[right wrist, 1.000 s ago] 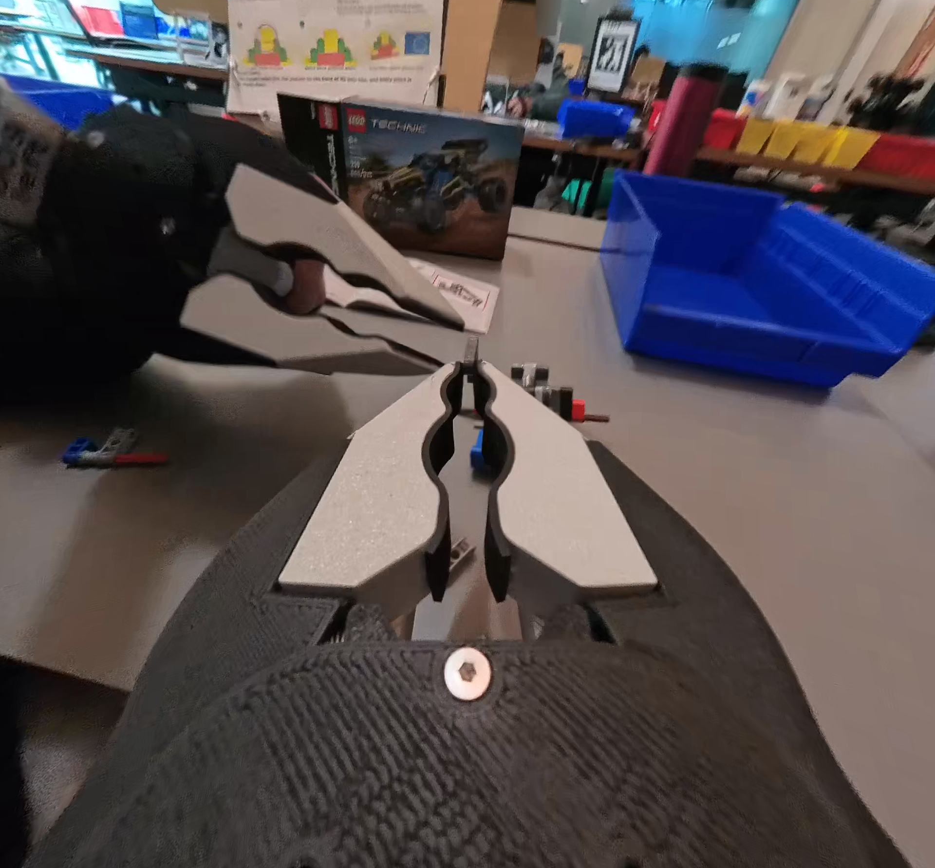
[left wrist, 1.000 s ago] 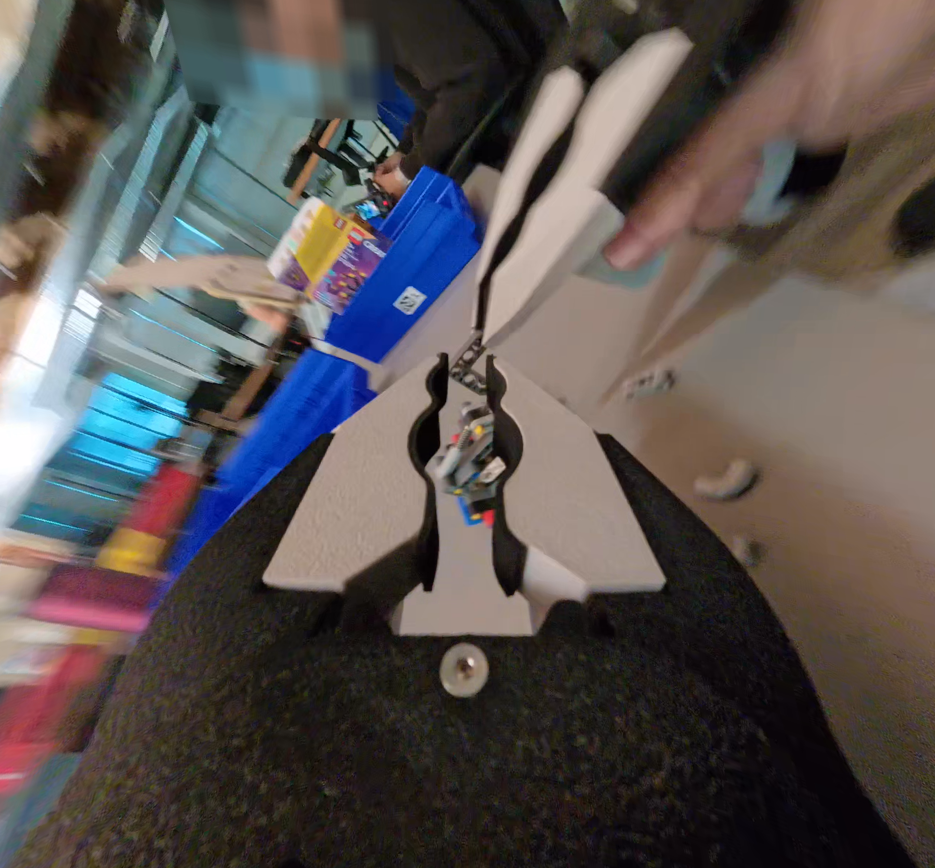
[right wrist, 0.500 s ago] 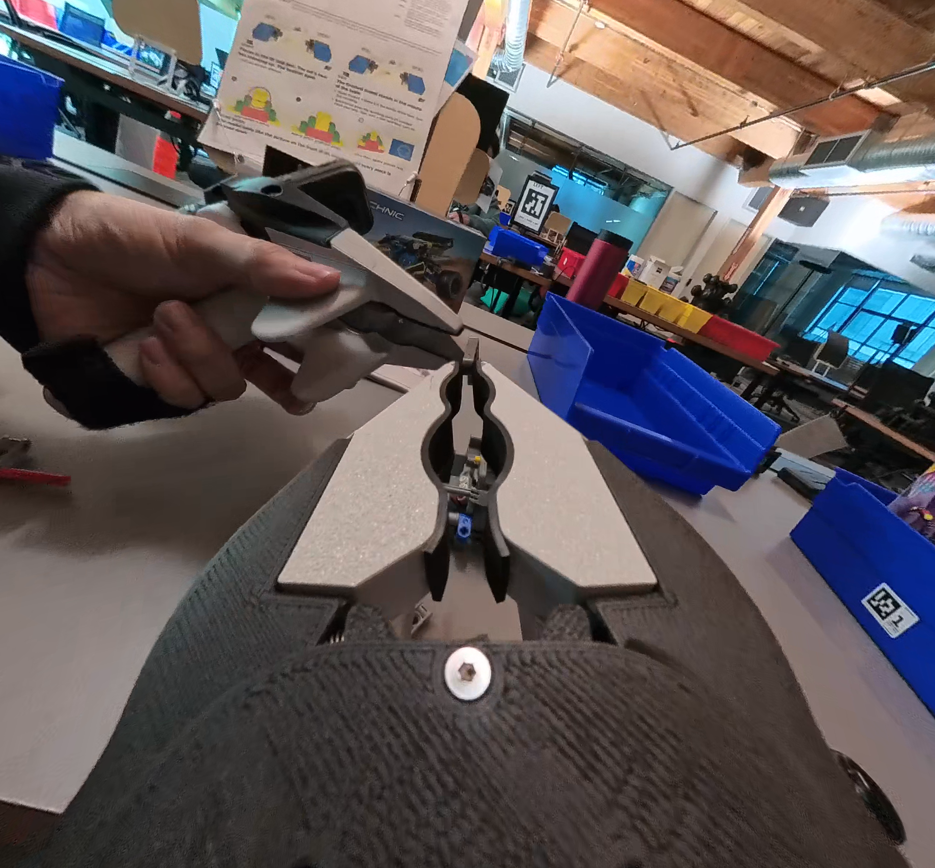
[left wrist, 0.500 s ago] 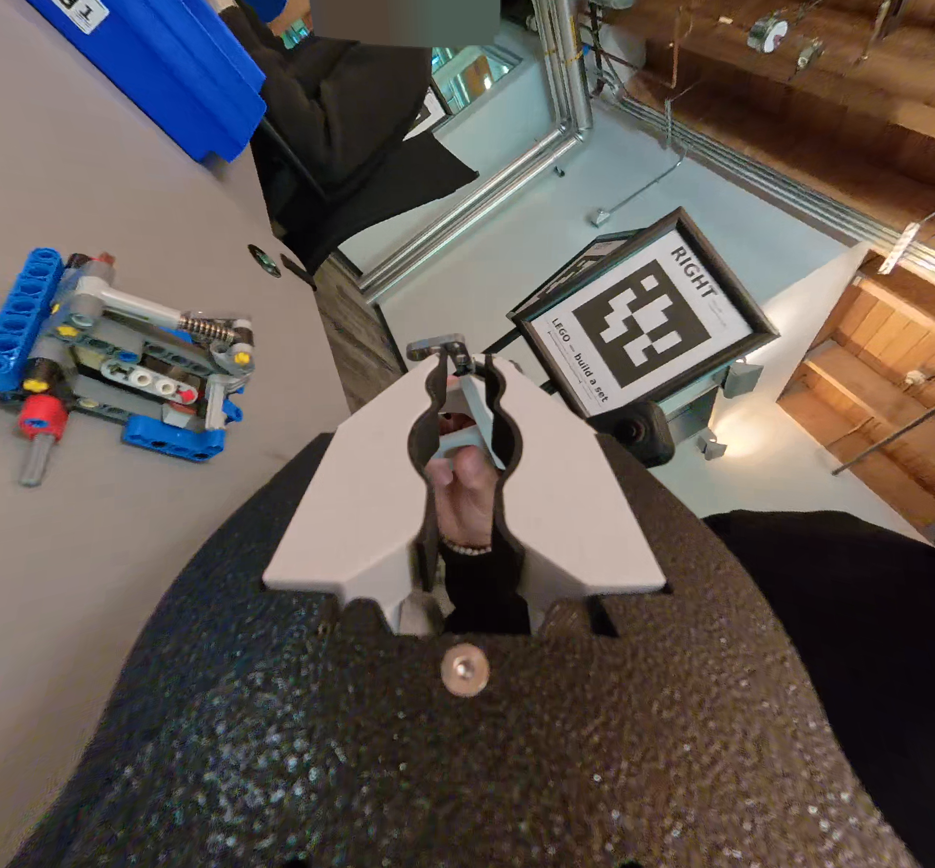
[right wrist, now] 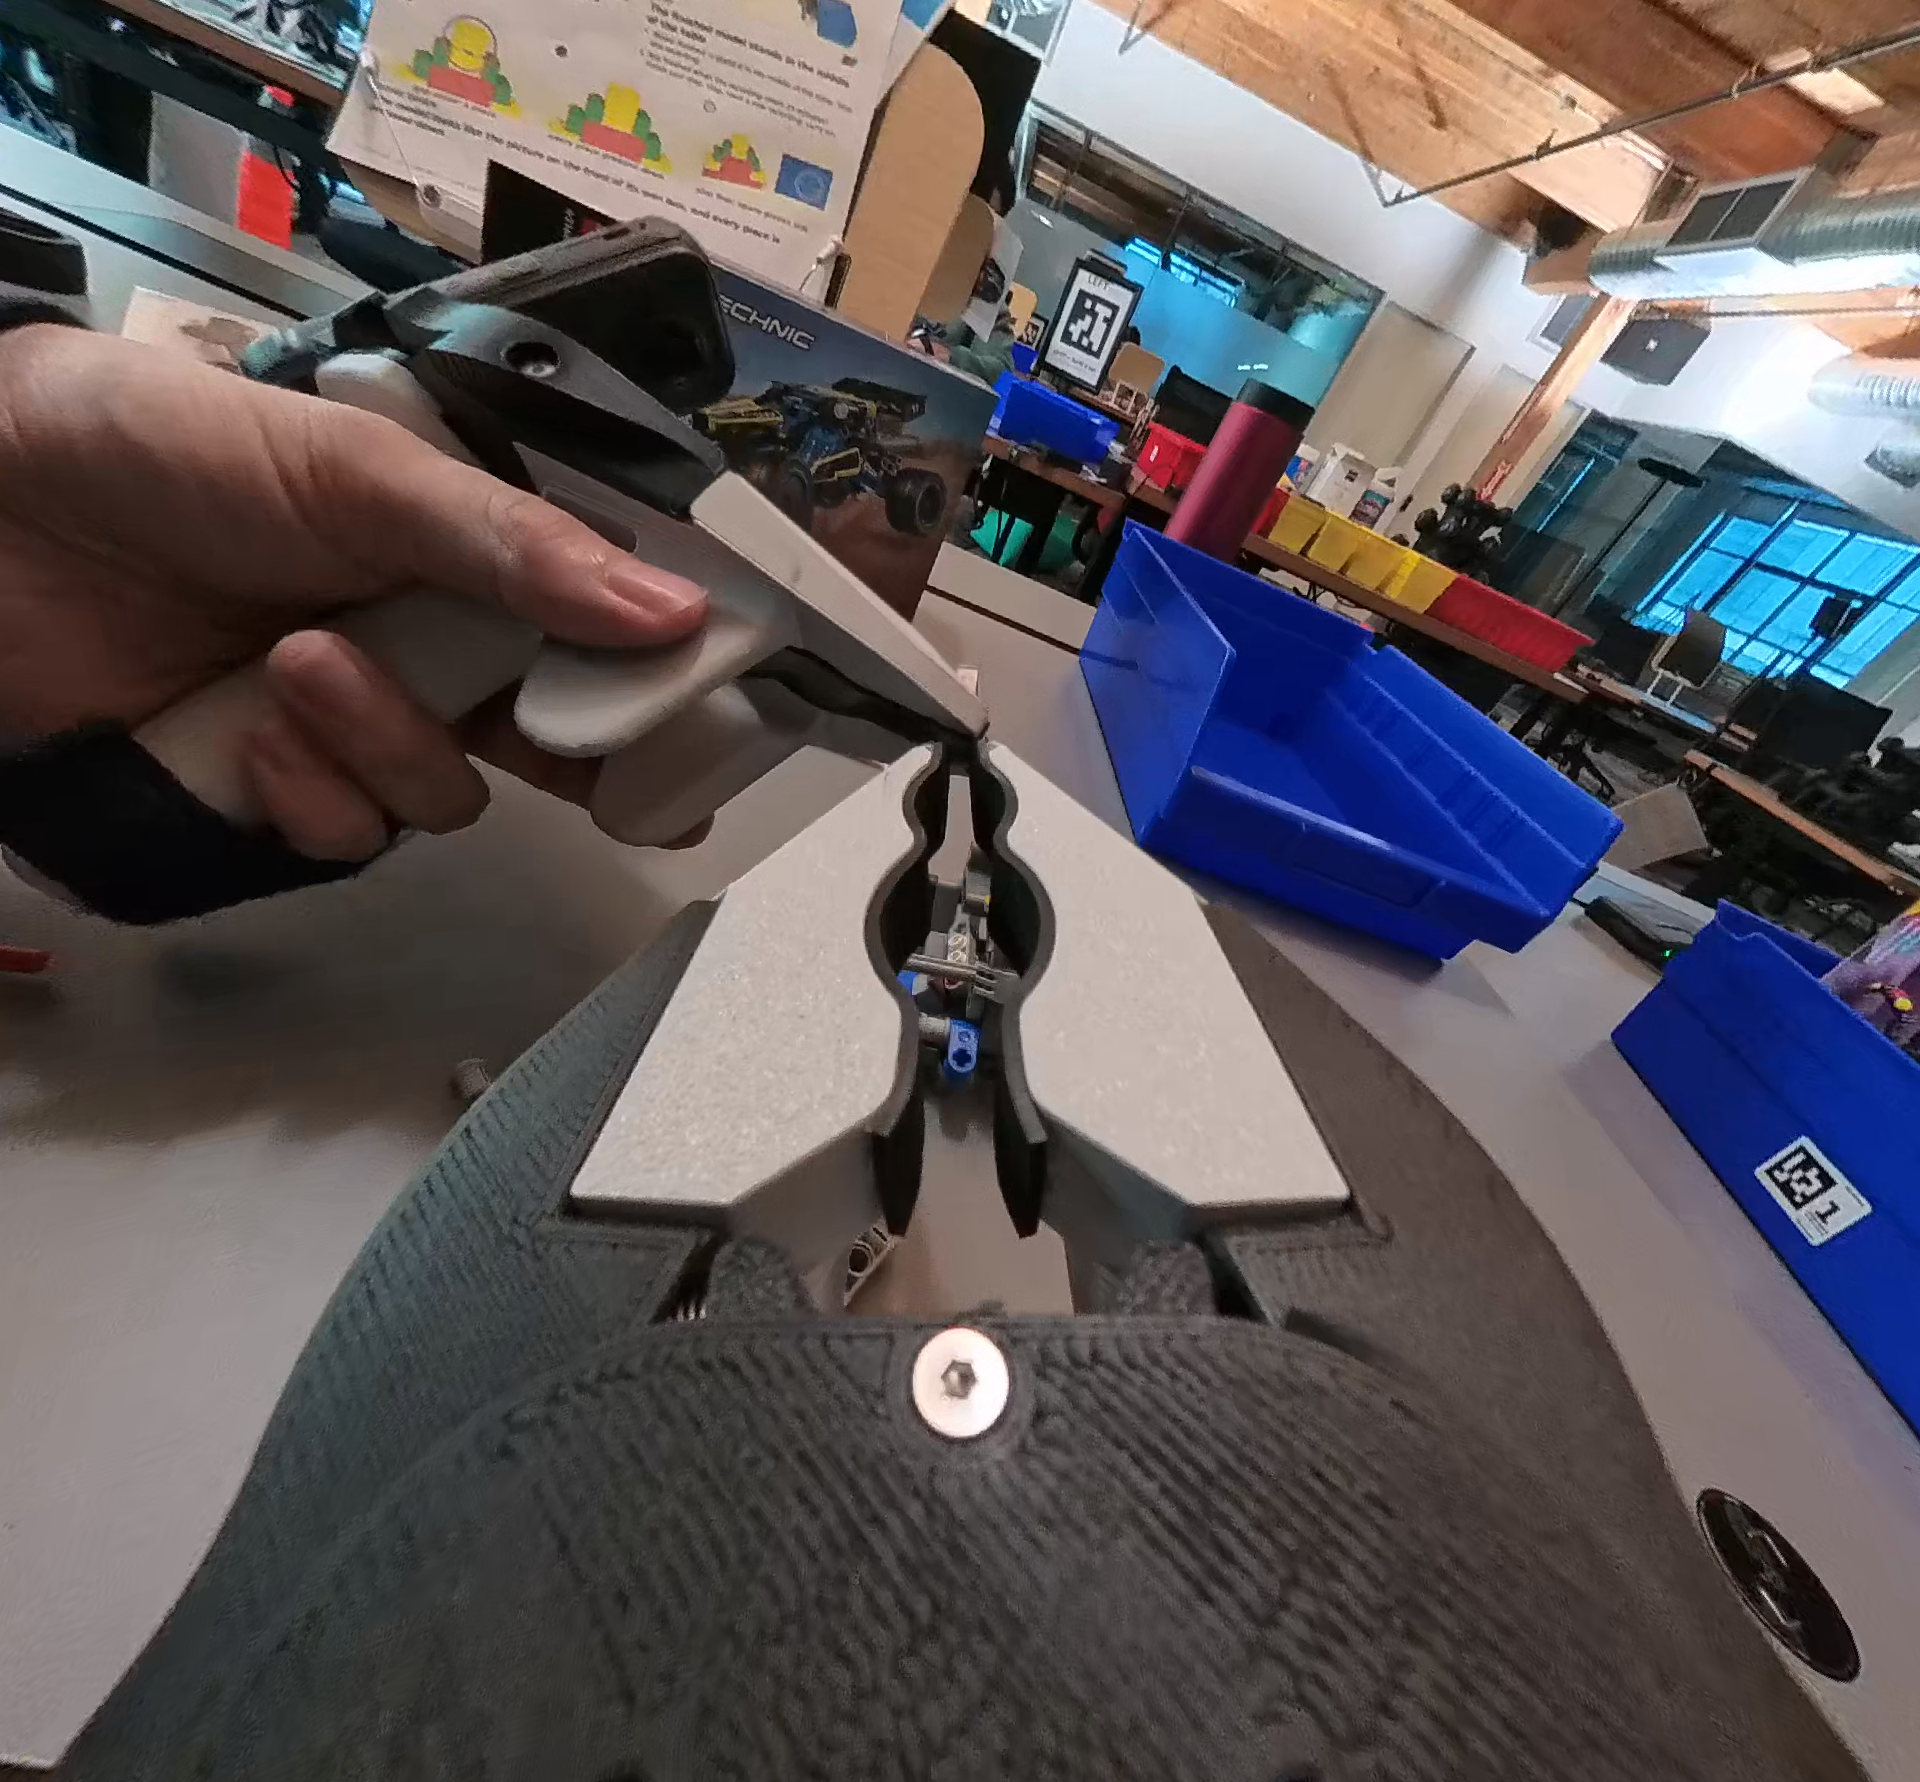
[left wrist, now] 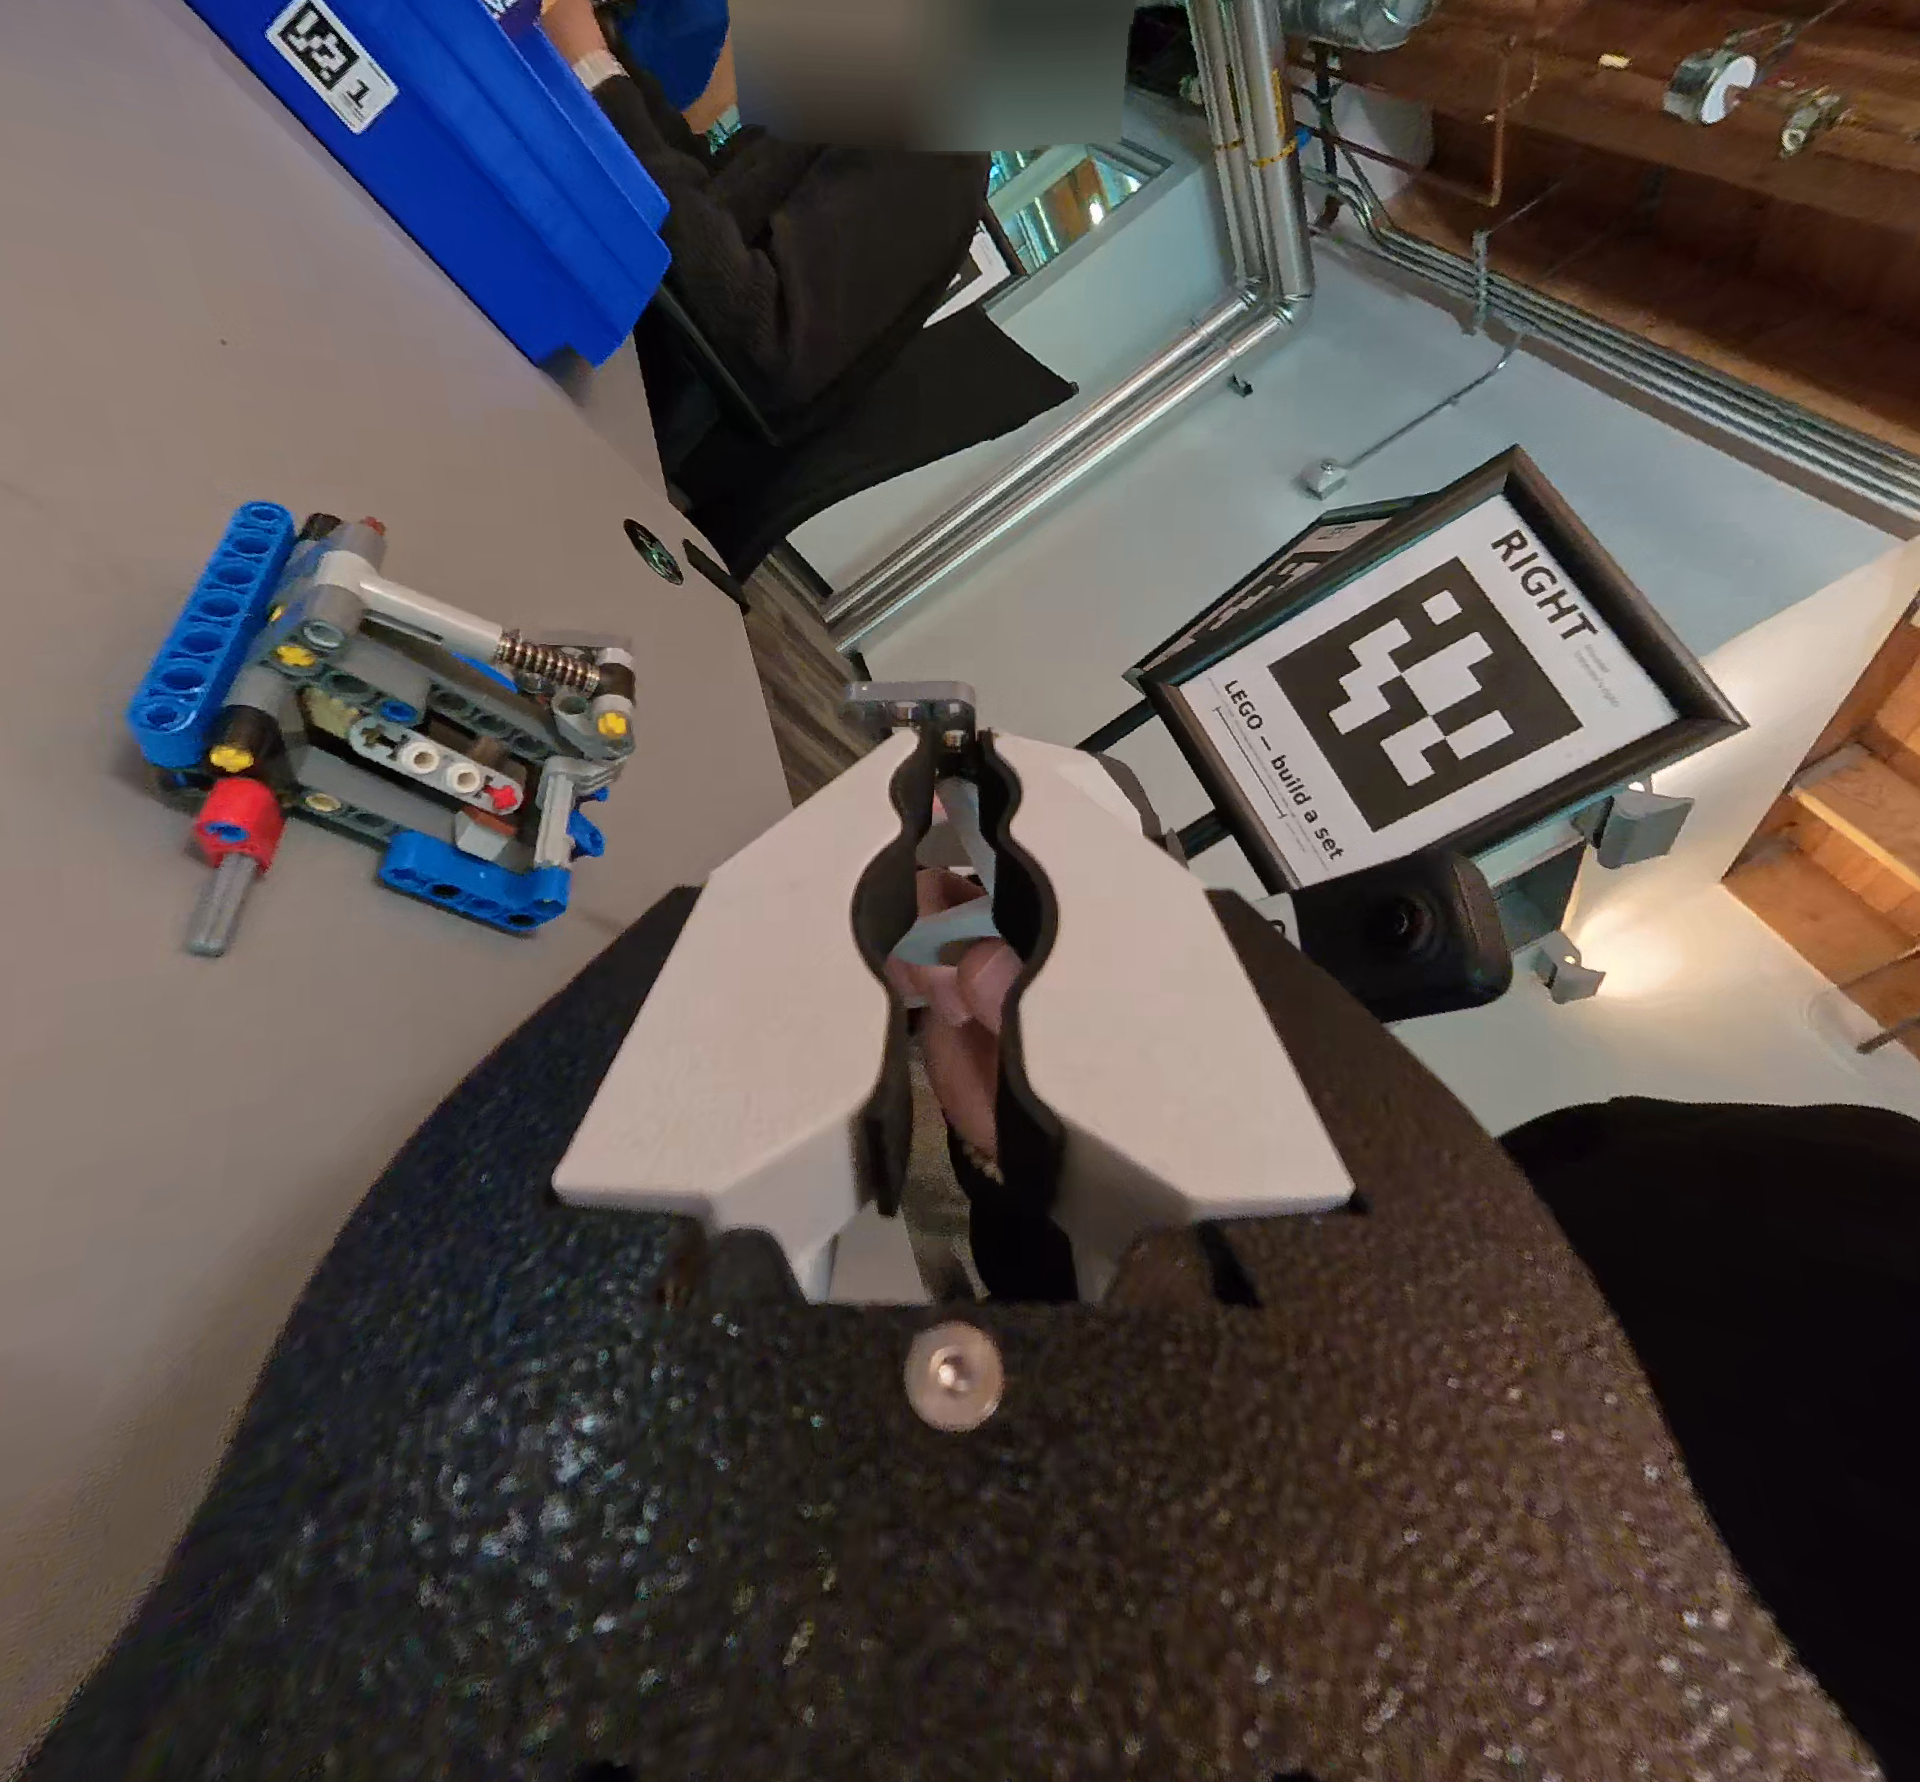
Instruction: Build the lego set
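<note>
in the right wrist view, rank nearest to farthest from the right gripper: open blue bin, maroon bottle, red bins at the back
From the right gripper:
1. Open blue bin, on the table just right of it.
2. Maroon bottle, behind the bin.
3. Red bins, on the far bench, right.

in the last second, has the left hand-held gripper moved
Yes. The left hand-held gripper has swung away from the toy brick model, which sat straight ahead between its fingers and now lies off to its left on the table.

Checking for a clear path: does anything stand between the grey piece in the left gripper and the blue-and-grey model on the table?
Nothing visible does. The left gripper pinches the grey angled piece in the air, and only bare table lies between it and the model.
</note>
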### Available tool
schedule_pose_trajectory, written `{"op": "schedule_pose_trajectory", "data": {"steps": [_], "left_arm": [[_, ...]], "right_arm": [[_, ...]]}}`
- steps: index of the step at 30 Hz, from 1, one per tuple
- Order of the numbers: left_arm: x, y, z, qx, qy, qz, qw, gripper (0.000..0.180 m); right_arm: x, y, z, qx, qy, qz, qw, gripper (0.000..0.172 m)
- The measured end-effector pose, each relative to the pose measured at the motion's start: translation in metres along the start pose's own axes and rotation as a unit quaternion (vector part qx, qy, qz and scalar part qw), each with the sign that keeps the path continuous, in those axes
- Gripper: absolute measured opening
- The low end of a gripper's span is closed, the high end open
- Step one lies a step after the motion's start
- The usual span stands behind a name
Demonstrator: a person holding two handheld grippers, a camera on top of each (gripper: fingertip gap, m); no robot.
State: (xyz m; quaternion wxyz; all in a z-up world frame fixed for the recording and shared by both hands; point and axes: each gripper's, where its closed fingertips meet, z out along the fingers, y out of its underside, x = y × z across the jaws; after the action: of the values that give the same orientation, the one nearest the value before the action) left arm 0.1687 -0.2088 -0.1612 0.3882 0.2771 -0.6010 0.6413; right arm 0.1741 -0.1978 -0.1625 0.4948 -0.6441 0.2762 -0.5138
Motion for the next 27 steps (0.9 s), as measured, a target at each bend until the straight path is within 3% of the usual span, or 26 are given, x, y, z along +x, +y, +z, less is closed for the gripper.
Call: {"op": "schedule_pose_trajectory", "data": {"steps": [11, 14, 18, 22, 27], "left_arm": [[-0.029, -0.003, -0.001, 0.033, -0.037, -0.097, 0.994, 0.003], [-0.044, 0.000, -0.004, 0.035, -0.080, -0.098, 0.991, 0.003], [-0.053, -0.004, -0.005, 0.071, -0.095, -0.113, 0.986, 0.004], [-0.062, -0.011, -0.008, 0.091, -0.111, -0.110, 0.984, 0.004], [-0.066, -0.004, 0.001, 0.081, -0.116, -0.114, 0.983, 0.004]], "right_arm": [[0.000, 0.024, 0.014, -0.091, -0.029, 0.071, 0.993, 0.000], [-0.004, 0.039, 0.019, -0.142, -0.061, 0.095, 0.983, 0.001], [0.007, 0.039, 0.017, -0.155, -0.094, 0.059, 0.982, 0.002], [0.034, 0.044, 0.014, -0.167, -0.093, 0.100, 0.976, 0.006], [0.031, 0.068, 0.022, -0.192, -0.150, 0.141, 0.960, 0.013]]}}
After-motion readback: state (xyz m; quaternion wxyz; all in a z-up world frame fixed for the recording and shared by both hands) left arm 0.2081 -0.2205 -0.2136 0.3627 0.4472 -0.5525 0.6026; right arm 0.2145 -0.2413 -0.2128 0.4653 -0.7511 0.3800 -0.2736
